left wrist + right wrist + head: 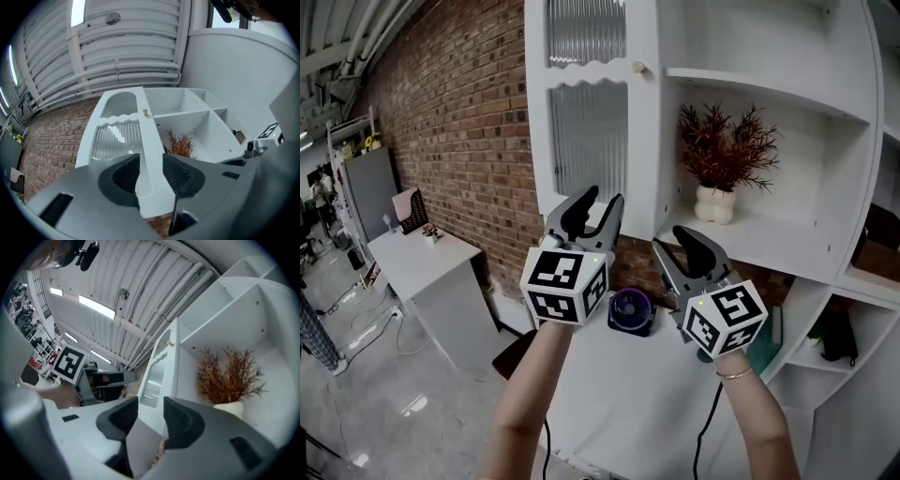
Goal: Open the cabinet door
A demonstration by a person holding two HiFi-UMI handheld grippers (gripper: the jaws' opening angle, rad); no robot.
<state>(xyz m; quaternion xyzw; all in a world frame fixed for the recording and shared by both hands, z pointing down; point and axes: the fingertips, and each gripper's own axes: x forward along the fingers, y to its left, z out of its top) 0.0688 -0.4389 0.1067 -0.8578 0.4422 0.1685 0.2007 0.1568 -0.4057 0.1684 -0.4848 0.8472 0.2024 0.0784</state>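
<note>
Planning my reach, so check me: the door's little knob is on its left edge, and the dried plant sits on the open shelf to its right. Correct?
Not quite: the head view shows the knob on the cabinet door's right edge, beside the open shelf. The dried plant is where you said.

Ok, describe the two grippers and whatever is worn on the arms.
Both the left gripper and right gripper have grey bodies with black ribbed pads and a white cube of black square markers, each with a small green light. A black cable hangs beneath each. No sleeves show; a thin bracelet circles the right wrist.
</note>
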